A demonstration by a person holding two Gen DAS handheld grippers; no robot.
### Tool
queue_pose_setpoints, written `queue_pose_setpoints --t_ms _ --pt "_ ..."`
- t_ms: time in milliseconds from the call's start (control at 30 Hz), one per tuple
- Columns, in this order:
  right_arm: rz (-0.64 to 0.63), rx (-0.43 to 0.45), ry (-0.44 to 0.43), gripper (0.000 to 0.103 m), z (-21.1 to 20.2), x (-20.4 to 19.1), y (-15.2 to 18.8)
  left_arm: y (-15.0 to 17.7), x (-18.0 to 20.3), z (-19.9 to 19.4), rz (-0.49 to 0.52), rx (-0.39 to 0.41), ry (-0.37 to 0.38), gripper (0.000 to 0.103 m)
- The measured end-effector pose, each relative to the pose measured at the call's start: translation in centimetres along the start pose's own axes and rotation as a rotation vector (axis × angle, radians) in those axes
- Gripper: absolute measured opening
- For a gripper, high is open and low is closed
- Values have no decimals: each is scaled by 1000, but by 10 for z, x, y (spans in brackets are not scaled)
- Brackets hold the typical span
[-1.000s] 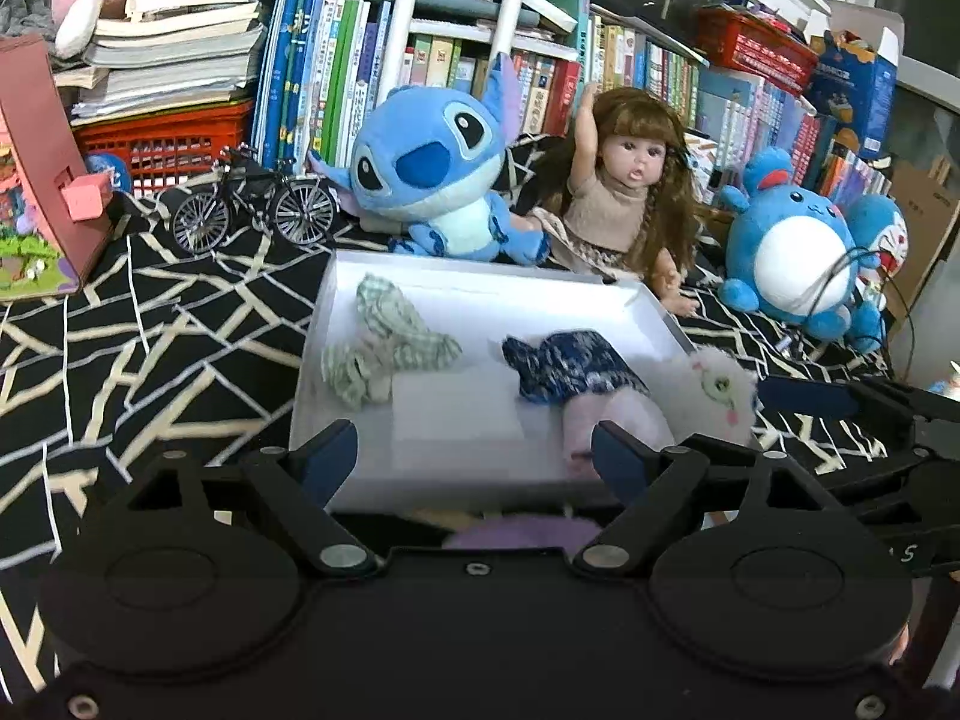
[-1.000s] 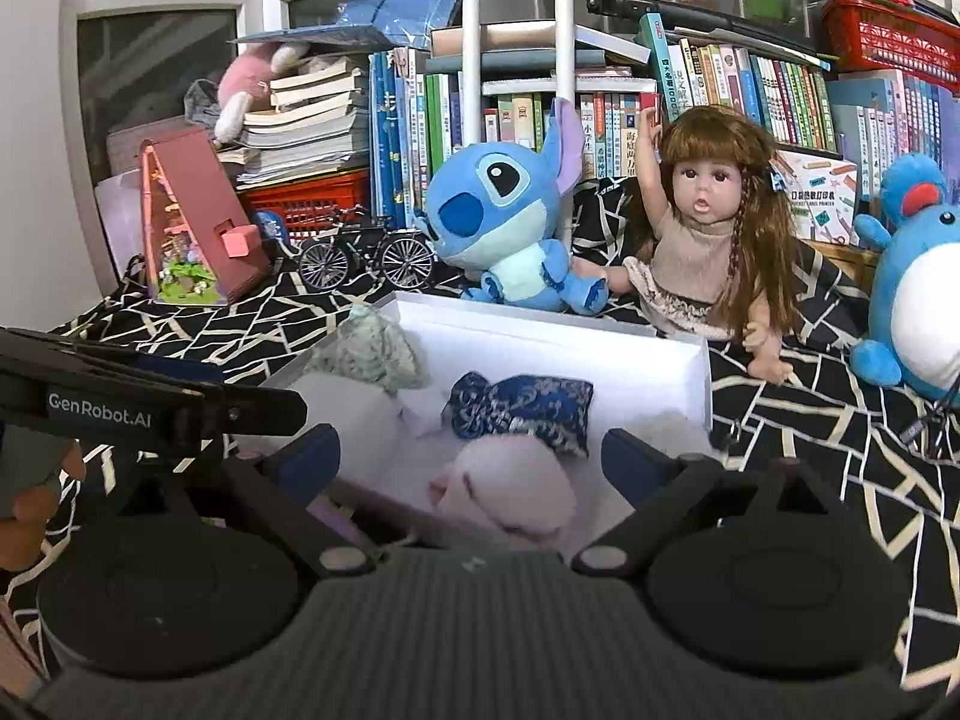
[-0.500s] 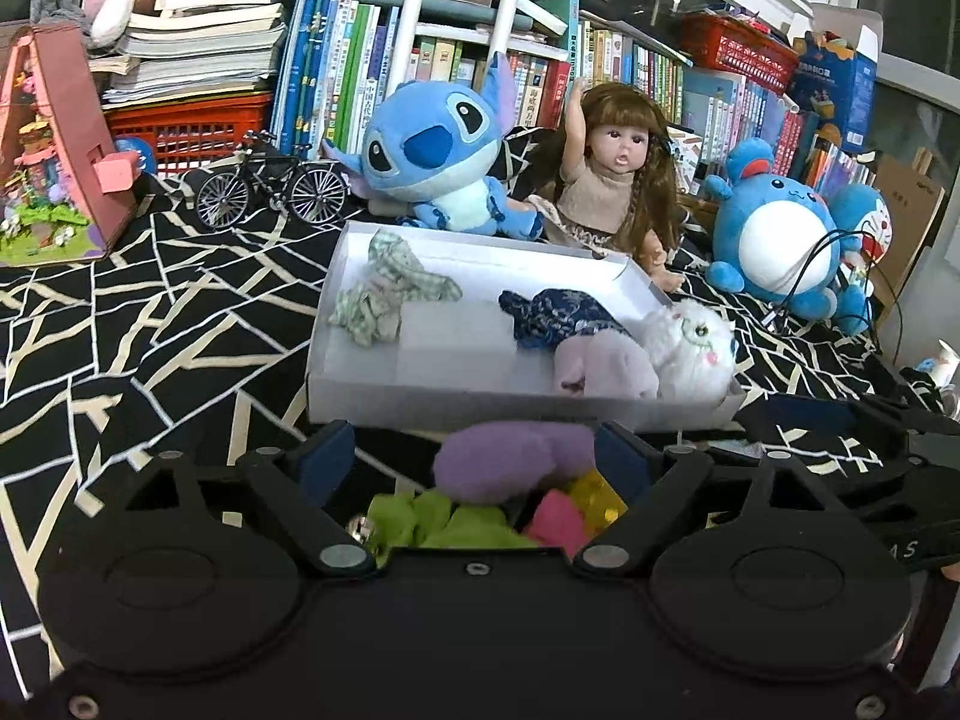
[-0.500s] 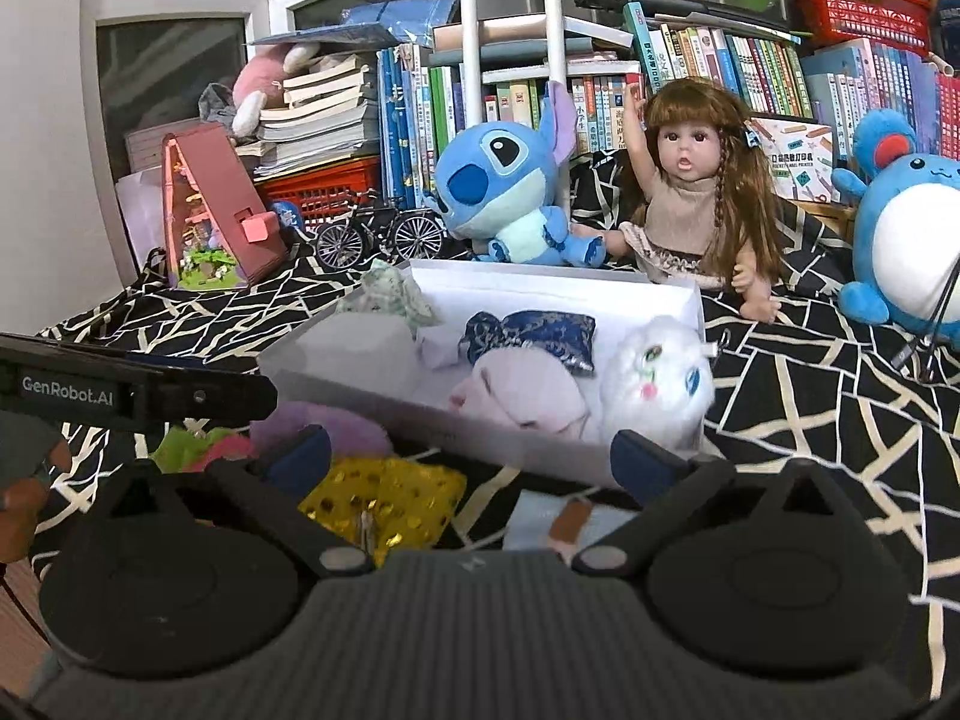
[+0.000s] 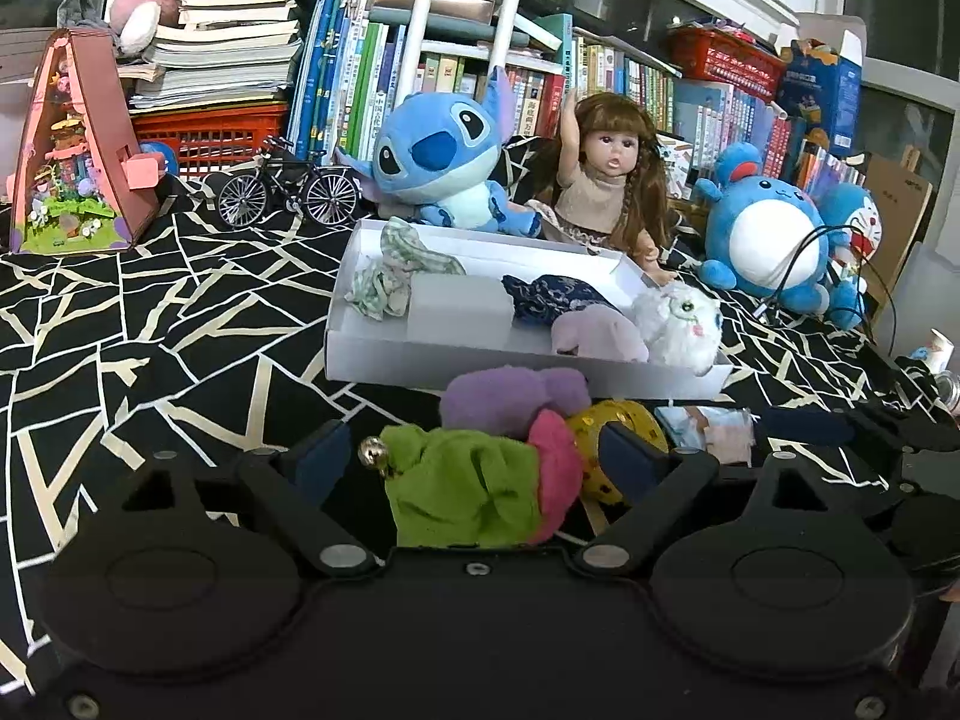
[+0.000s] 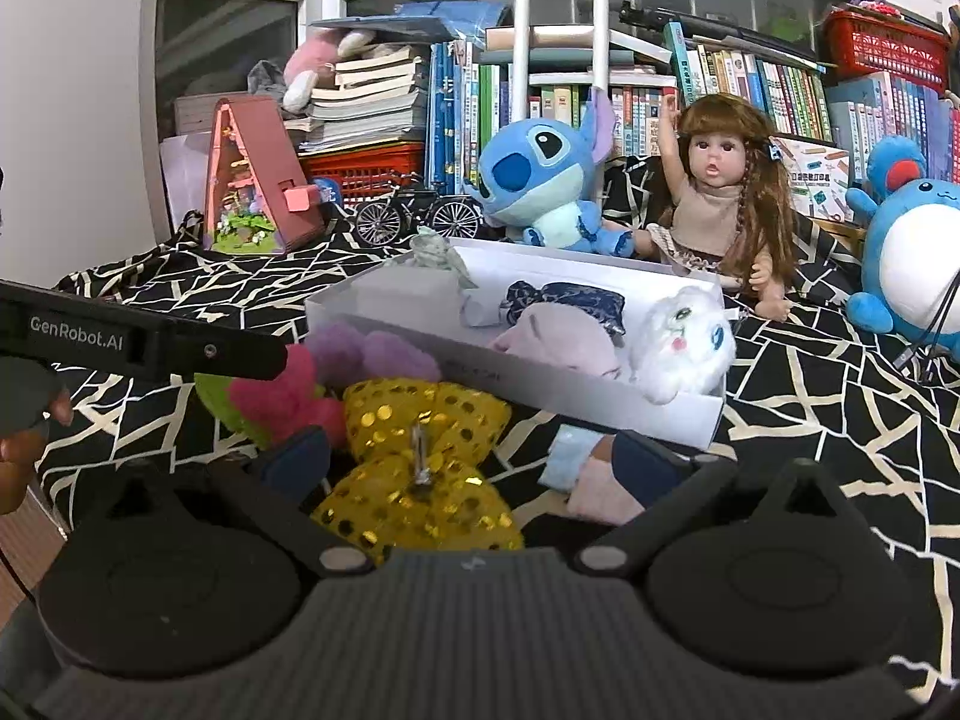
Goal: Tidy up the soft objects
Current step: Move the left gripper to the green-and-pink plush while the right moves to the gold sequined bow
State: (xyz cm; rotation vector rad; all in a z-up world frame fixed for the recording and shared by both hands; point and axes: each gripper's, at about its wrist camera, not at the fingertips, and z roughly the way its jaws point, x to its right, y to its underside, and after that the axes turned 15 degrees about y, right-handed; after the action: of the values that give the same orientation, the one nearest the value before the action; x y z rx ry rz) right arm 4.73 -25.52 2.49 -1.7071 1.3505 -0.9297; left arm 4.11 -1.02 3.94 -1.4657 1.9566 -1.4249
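A white box (image 5: 480, 363) (image 6: 576, 387) on the black patterned cloth holds a green checked cloth (image 5: 396, 276), a dark blue pouch (image 5: 555, 294), a pale pink soft piece (image 5: 597, 333) and a white plush cat (image 5: 678, 324) (image 6: 684, 339). In front of it lie a purple plush (image 5: 510, 393), a green cloth with a bell (image 5: 462, 492), a pink piece (image 5: 558, 471), a yellow sequin bow (image 6: 420, 456) and a pale blue-pink cloth (image 6: 591, 477). My left gripper (image 5: 474, 459) is opening around the green cloth, pads apart from it. The right gripper (image 6: 471, 462) stands open over the bow.
Behind the box sit a blue plush (image 5: 441, 162), a doll (image 5: 609, 180) and a round blue plush (image 5: 765, 240). A model bicycle (image 5: 288, 192) and a triangular miniature house (image 5: 75, 162) stand at the back left, before shelves of books. A cable (image 5: 798, 264) hangs at the right.
Both grippers have drawn back from the box and sunk. The loose soft things in front of the box have come into view between the fingers. The left jaws stand a little wider.
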Motion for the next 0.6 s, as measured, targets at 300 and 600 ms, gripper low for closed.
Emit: queue_pose_setpoints --t_ms 300,600 --pt "-17 -27 -10 103 5 -11 13 14 -1 2 -14 -16 -3 90" --pt "-14 -42 -8 103 11 -17 19 18 -1 11 -18 -30 -7 91"
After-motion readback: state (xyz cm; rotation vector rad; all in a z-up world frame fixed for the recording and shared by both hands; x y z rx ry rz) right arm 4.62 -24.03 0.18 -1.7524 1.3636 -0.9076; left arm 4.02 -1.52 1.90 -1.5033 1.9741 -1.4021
